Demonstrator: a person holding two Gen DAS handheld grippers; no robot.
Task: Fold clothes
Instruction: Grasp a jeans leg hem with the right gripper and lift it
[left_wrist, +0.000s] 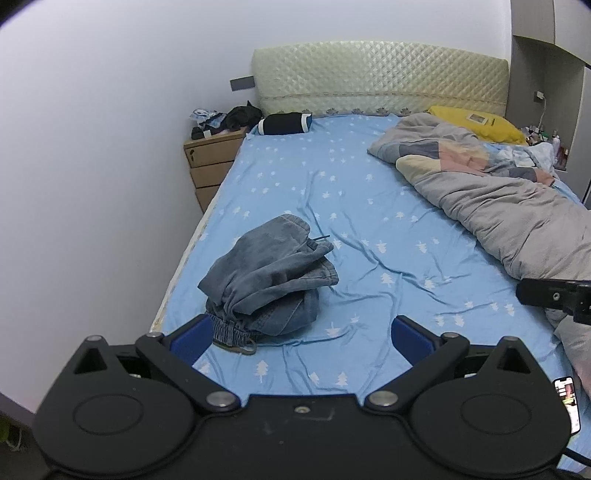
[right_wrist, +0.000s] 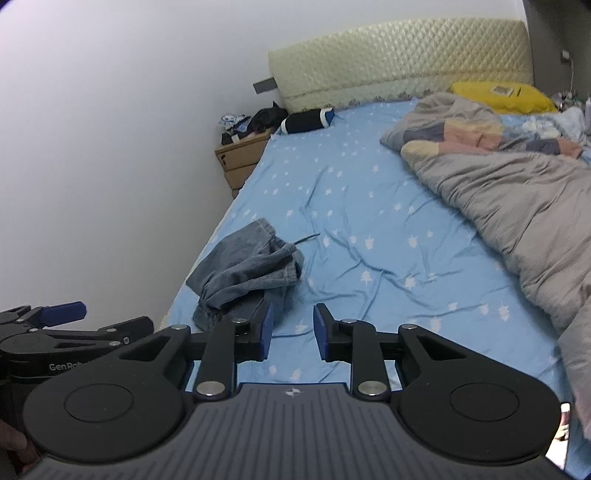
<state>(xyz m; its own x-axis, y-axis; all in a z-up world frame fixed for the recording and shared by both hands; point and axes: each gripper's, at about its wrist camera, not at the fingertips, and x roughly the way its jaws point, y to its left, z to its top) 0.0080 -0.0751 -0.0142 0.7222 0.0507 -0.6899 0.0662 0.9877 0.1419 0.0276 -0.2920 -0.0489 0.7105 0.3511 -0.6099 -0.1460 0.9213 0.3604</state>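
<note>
A folded bundle of blue denim clothing (left_wrist: 269, 273) (right_wrist: 247, 273) with an elastic waistband and a drawstring lies near the left edge of the bed. My left gripper (left_wrist: 301, 325) is wide open just in front of it; its left pad is close to the waistband and nothing is between the jaws. My right gripper (right_wrist: 293, 314) hovers over the sheet just right of the bundle, open by a narrow gap and holding nothing. In the left wrist view, part of the right gripper's black body (left_wrist: 546, 291) shows at the right edge.
The bed has a light blue sheet (left_wrist: 388, 229) with white tree prints. A grey quilt (left_wrist: 509, 206) is heaped along the right side, with a yellow pillow (left_wrist: 476, 123) behind it. A wooden nightstand (left_wrist: 212, 162) stands against the wall at left. A phone (left_wrist: 567, 402) lies at the near right.
</note>
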